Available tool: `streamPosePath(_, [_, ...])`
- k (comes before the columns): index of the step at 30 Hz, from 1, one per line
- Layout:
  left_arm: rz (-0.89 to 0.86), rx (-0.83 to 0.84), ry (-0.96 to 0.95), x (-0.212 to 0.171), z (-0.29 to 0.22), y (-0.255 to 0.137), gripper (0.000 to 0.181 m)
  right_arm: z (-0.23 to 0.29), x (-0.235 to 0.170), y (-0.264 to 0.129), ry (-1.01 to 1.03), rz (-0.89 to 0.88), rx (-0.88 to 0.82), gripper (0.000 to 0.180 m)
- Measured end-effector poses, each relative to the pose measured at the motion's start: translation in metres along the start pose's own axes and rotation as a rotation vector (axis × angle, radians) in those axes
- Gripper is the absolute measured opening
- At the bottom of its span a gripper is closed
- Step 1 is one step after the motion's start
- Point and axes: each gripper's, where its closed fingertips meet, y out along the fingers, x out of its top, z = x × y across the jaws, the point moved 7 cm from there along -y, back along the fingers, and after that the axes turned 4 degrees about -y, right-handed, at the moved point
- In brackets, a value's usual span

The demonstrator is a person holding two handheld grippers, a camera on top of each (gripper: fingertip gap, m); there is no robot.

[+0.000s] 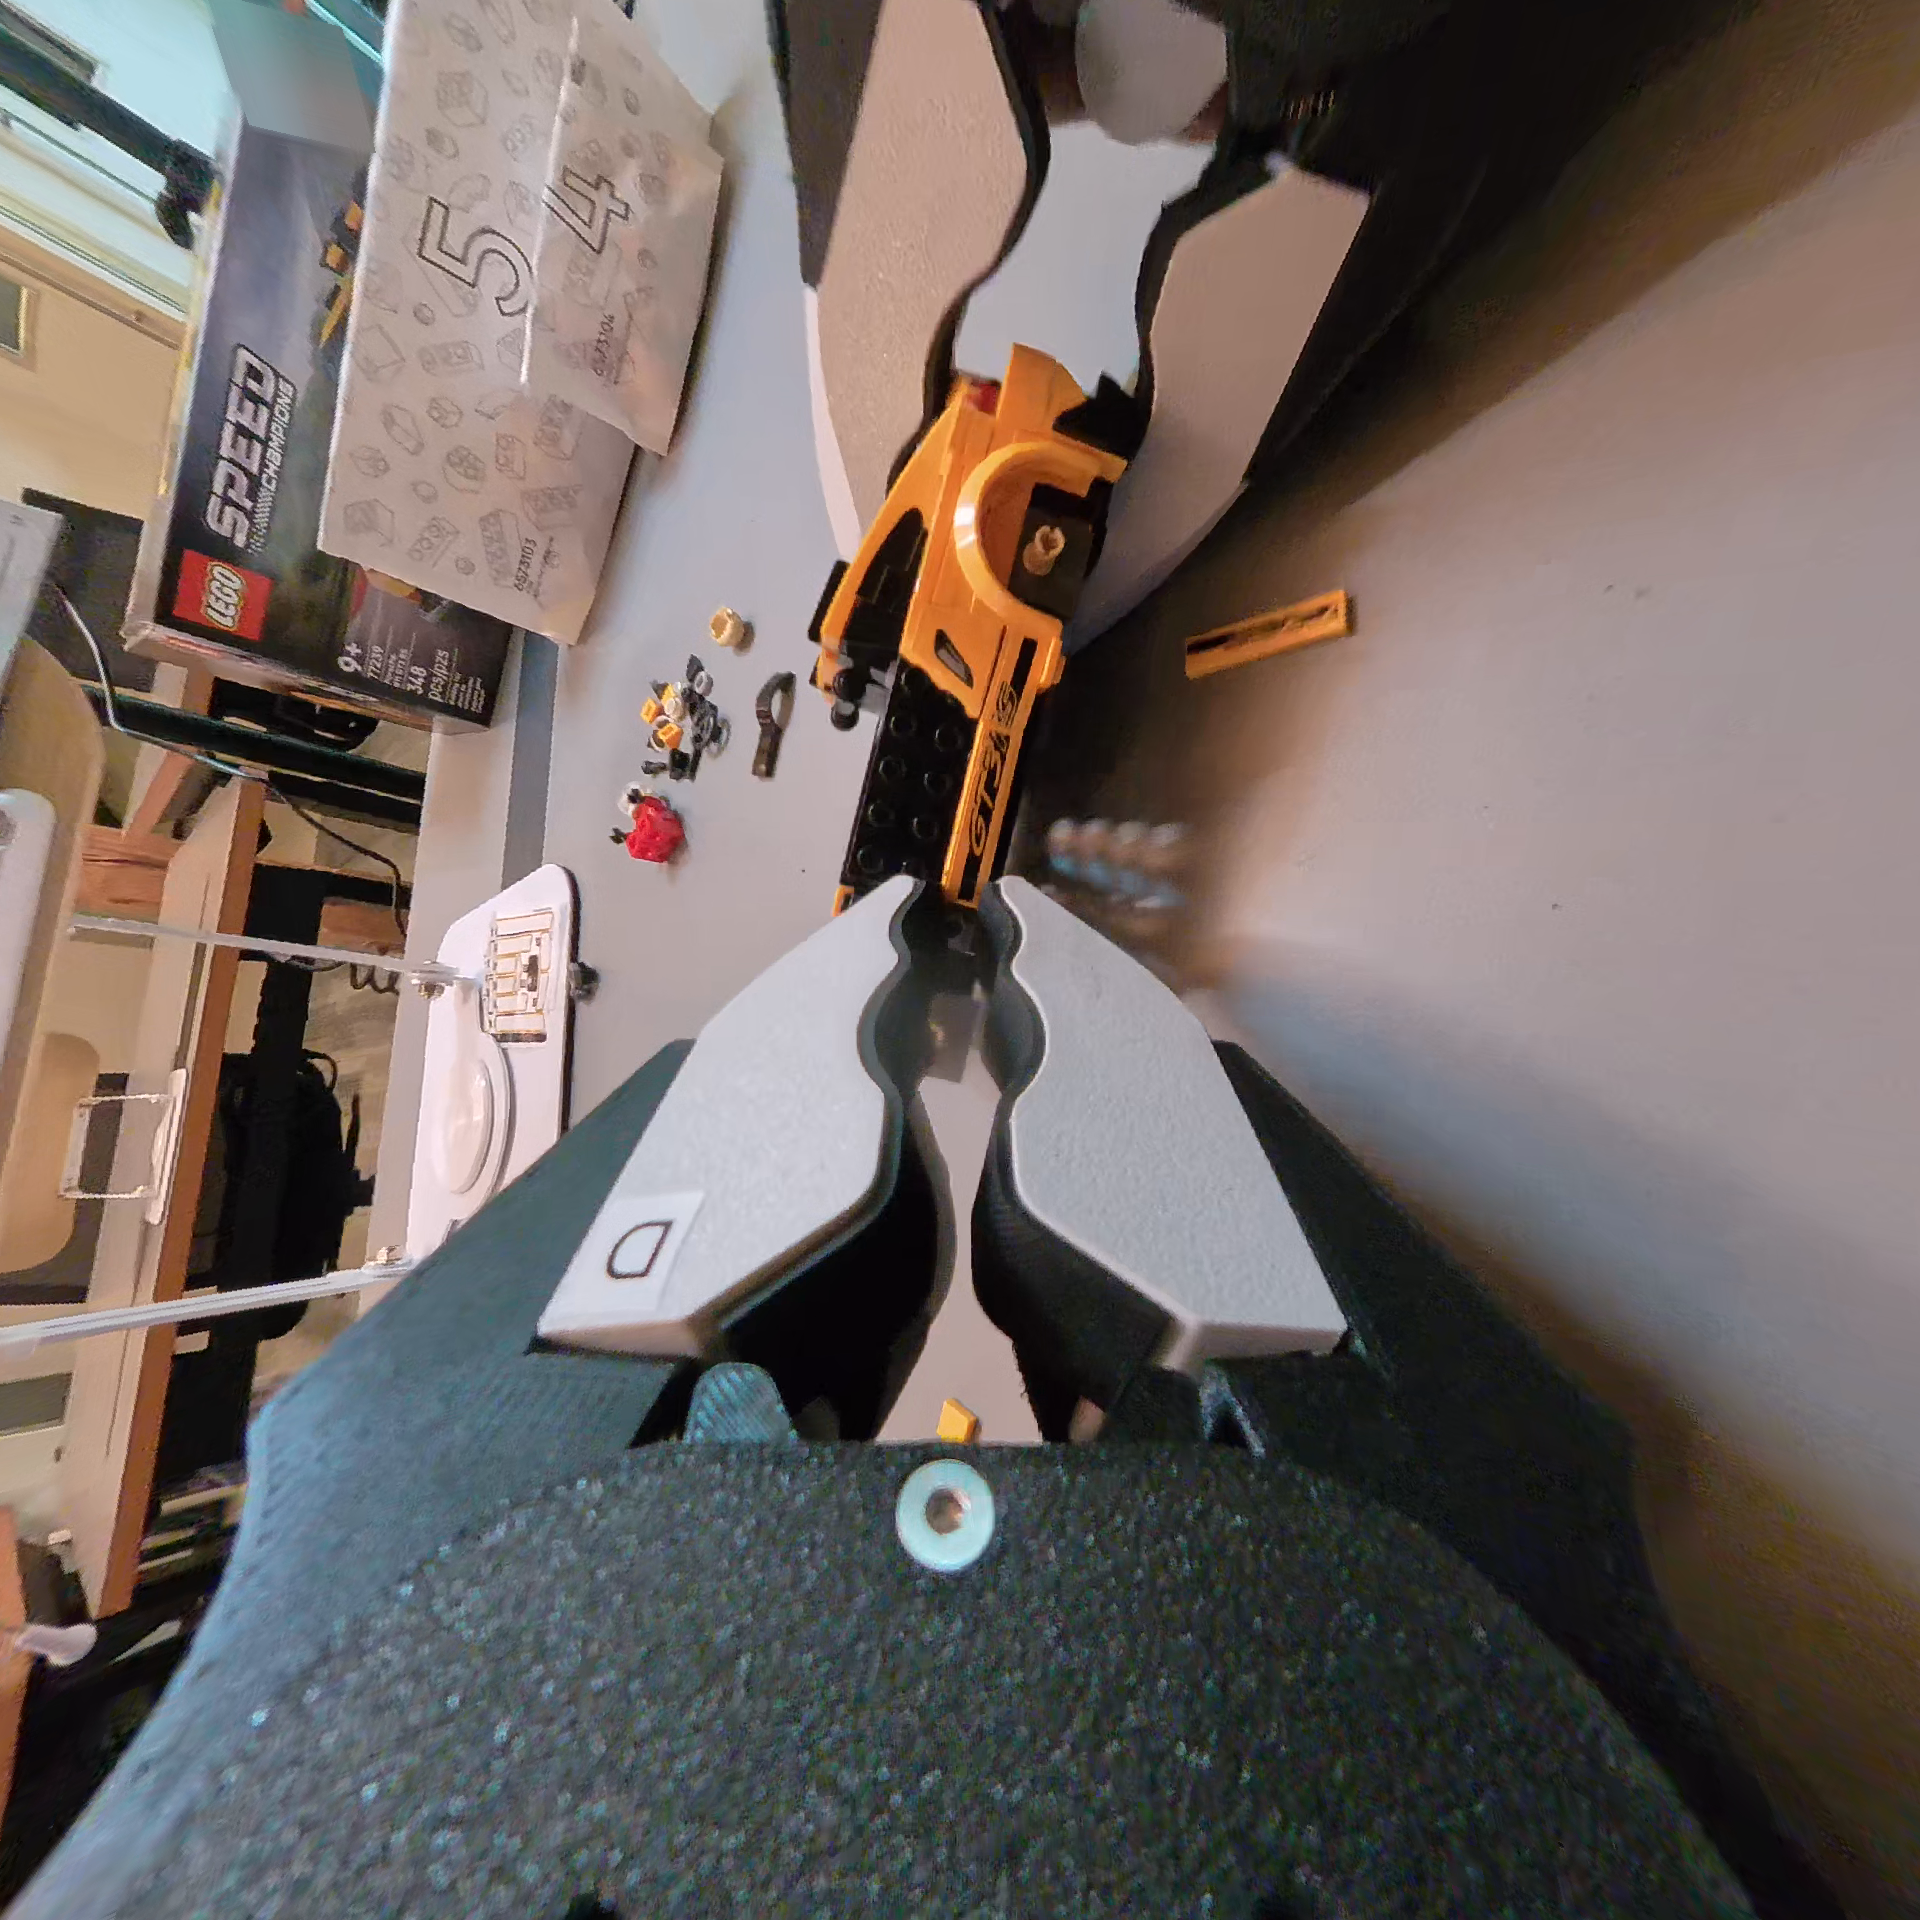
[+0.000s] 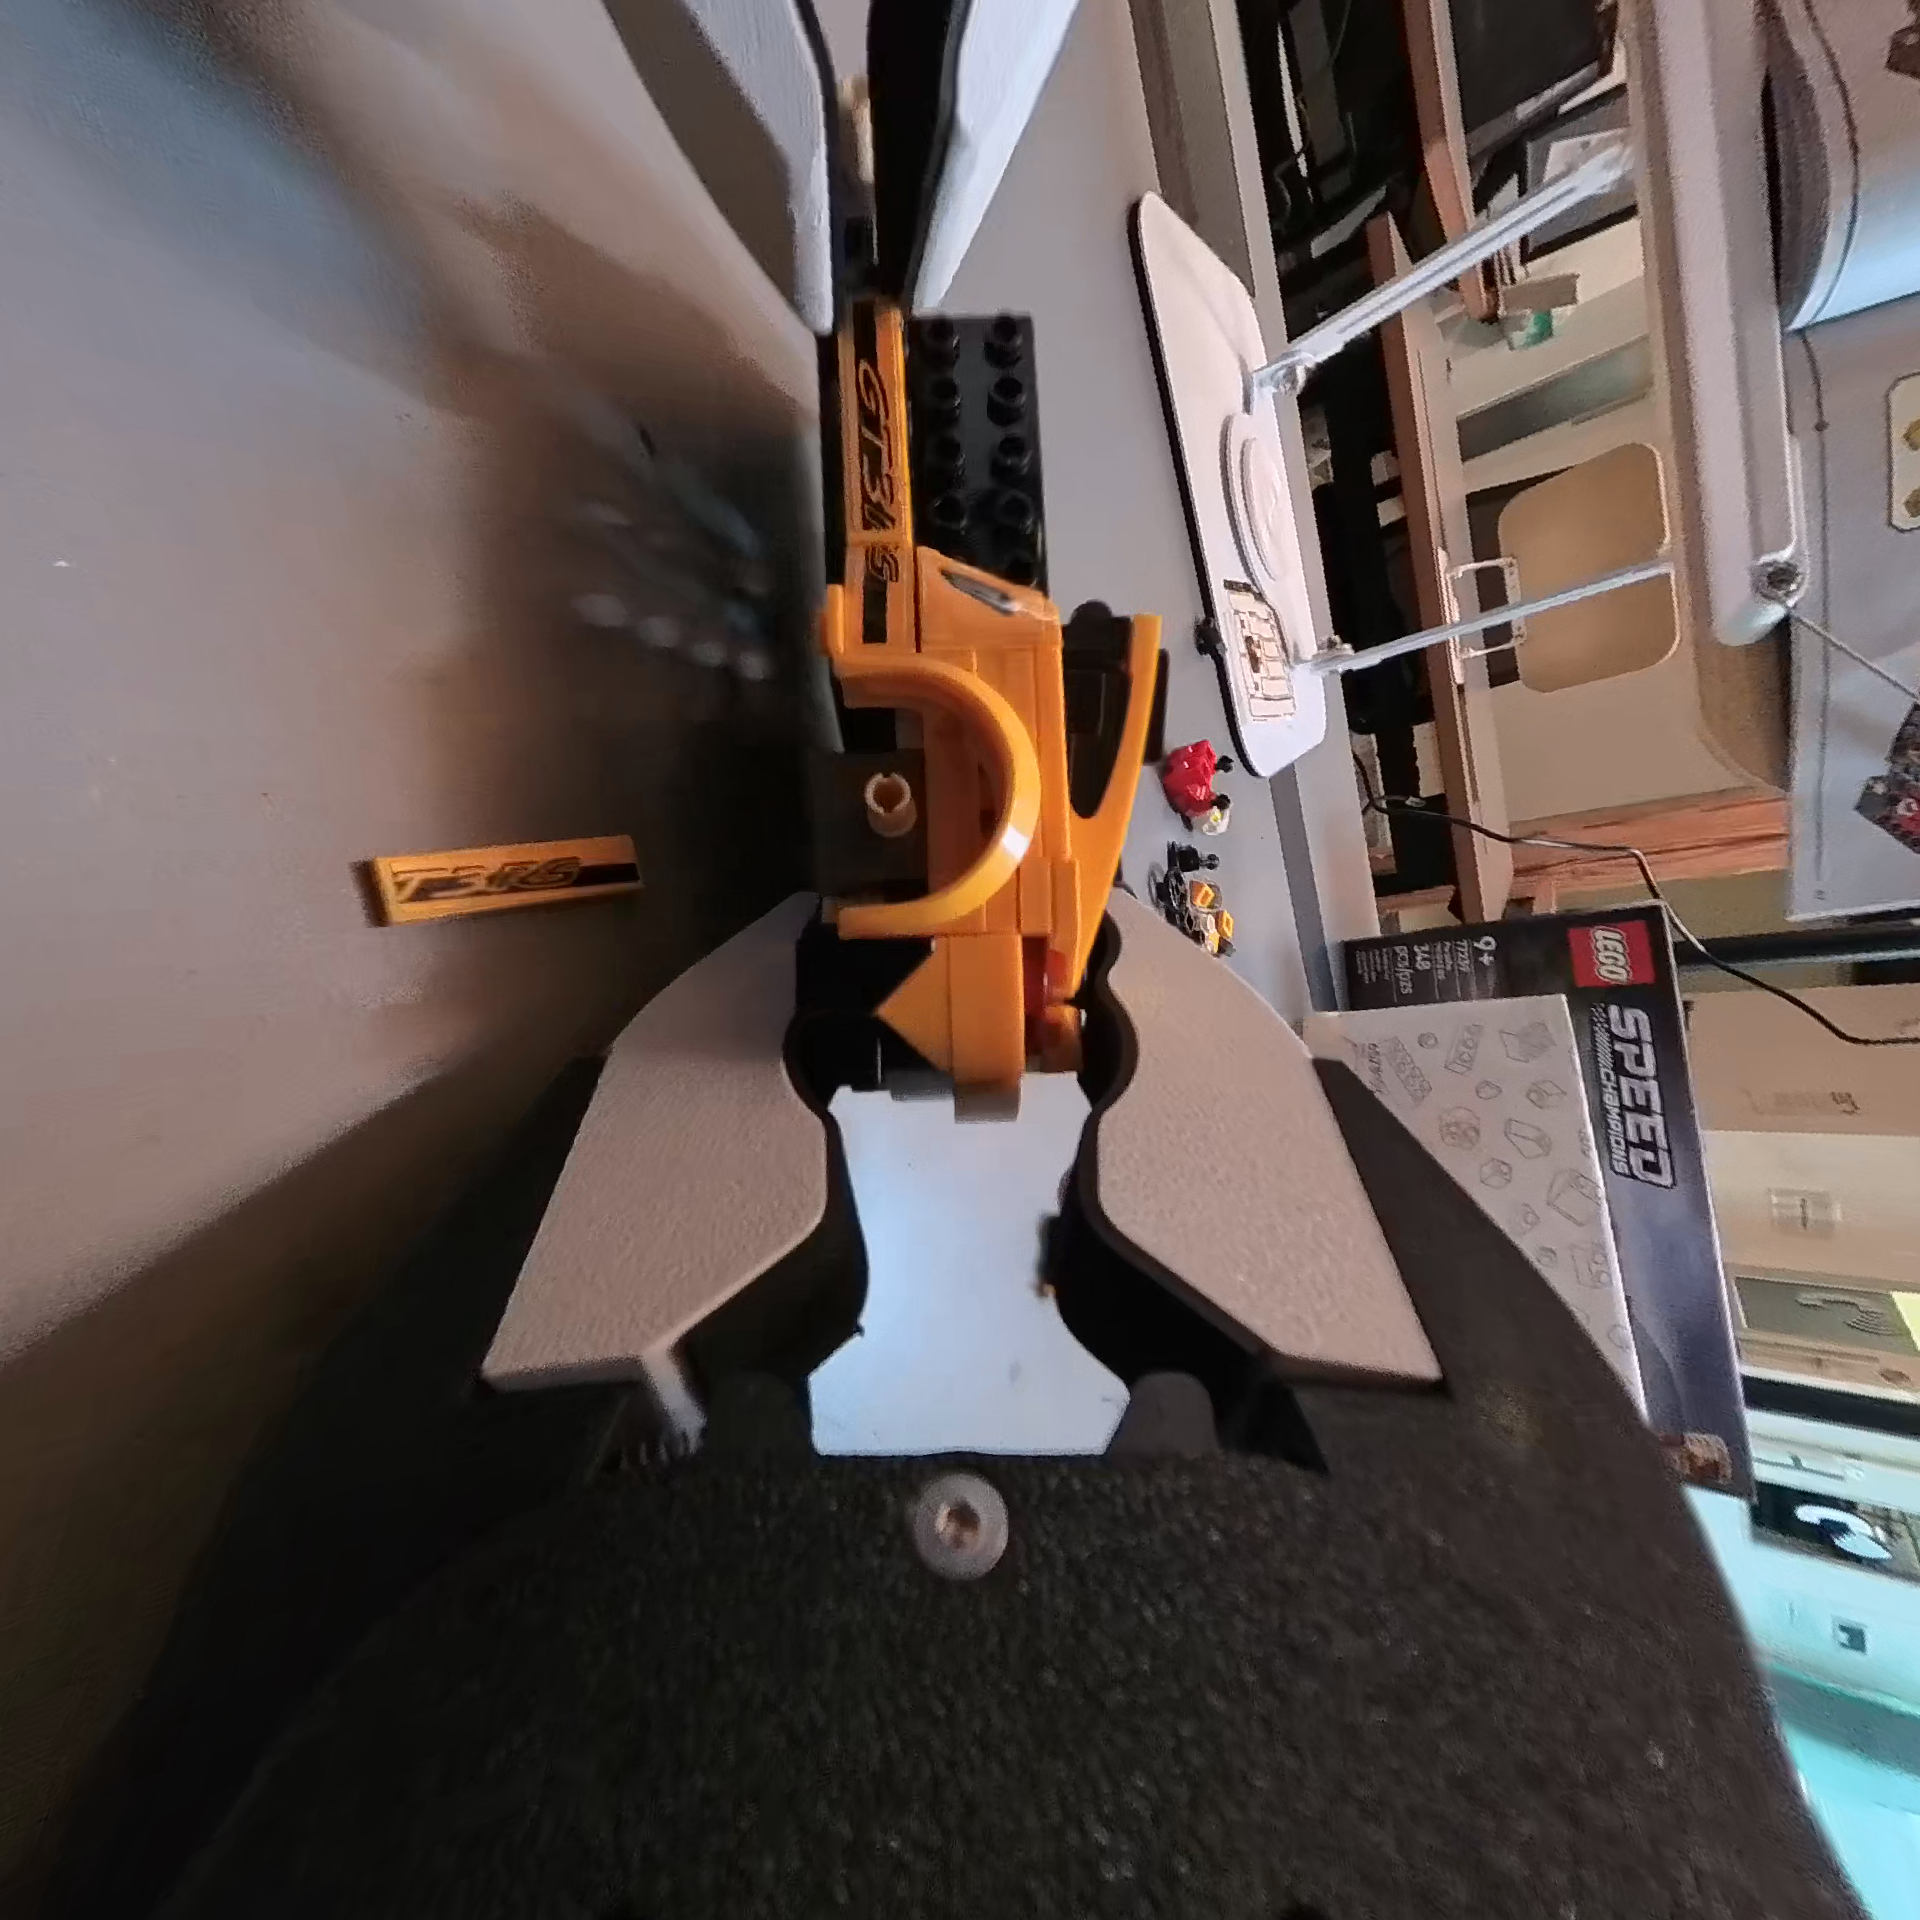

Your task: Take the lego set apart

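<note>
We see the orange and black lego car (image 1: 956, 634), wheels off, held up off the grey table (image 1: 1558, 935) between both tools: our left gripper (image 1: 958, 904) is pinched nearly closed on its thin end, and our right gripper (image 2: 951, 997), set wider, clamps the bulkier end by the wheel arch (image 2: 987, 800). A loose orange tile (image 2: 499, 878) lies to the right gripper's left. Small loose pieces (image 1: 681, 727), a red piece (image 1: 655, 831), paper bags (image 1: 499, 312) and the set's box (image 1: 260, 499) lie ahead and left of the left gripper.
</note>
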Motion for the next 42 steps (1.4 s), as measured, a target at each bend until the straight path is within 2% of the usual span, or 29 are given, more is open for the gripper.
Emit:
streamPosePath(1, [-0.015, -0.001, -0.01, 0.003, 0.0, -0.003, 0.006, -0.001, -0.001, 0.001, 0.004, 0.01, -0.005, 0.044])
streamPosePath(5, [-0.061, -0.016, -0.04, 0.014, -0.004, -0.012, 0.005, -0.002, -0.003, 0.002, 0.003, 0.028, -0.021, 0.044])
streamPosePath(6, [-0.125, -0.098, -0.046, 0.025, -0.016, -0.012, 0.001, -0.001, -0.001, 0.003, 0.036, 0.026, -0.002, 0.044])
streamPosePath(8, [-0.118, -0.121, 0.077, 0.04, -0.041, -0.002, 0.001, 0.0, 0.007, 0.005, 0.002, 0.019, -0.001, 0.044])
streamPosePath(9, [-0.139, -0.113, 0.056, 0.042, -0.038, -0.002, 0.001, 0.001, 0.005, 0.004, -0.003, 0.016, -0.006, 0.044])
streamPosePath(11, [-0.133, -0.092, -0.029, 0.038, -0.019, -0.009, 0.001, -0.002, -0.003, 0.001, 0.035, 0.031, -0.001, 0.044])
streamPosePath(16, [-0.055, 0.072, -0.023, 0.02, 0.009, -0.013, 0.001, -0.004, 0.0, 0.0, 0.056, 0.009, 0.012, 0.044])
streamPosePath(19, [-0.021, 0.059, -0.018, 0.014, 0.008, -0.006, 0.012, -0.003, 0.001, -0.001, 0.07, -0.007, 0.026, 0.044])
streamPosePath(21, [-0.021, 0.036, -0.001, 0.015, 0.005, -0.003, 0.006, -0.002, 0.003, -0.001, 0.089, -0.026, 0.047, 0.044])
streamPosePath(27, [0.027, -0.001, 0.025, 0.001, 0.001, 0.005, 0.012, -0.002, 0.005, -0.004, 0.084, -0.106, 0.14, 0.043])
streamPosePath(35, [-0.002, -0.026, 0.028, 0.006, 0.002, 0.004, 0.007, -0.009, -0.003, -0.003, 0.108, -0.226, 0.283, 0.044])
streamPosePath(42, [0.021, -0.065, -0.024, 0.013, 0.003, 0.003, 0.009, -0.013, -0.005, -0.001, 0.152, -0.244, 0.359, 0.044])
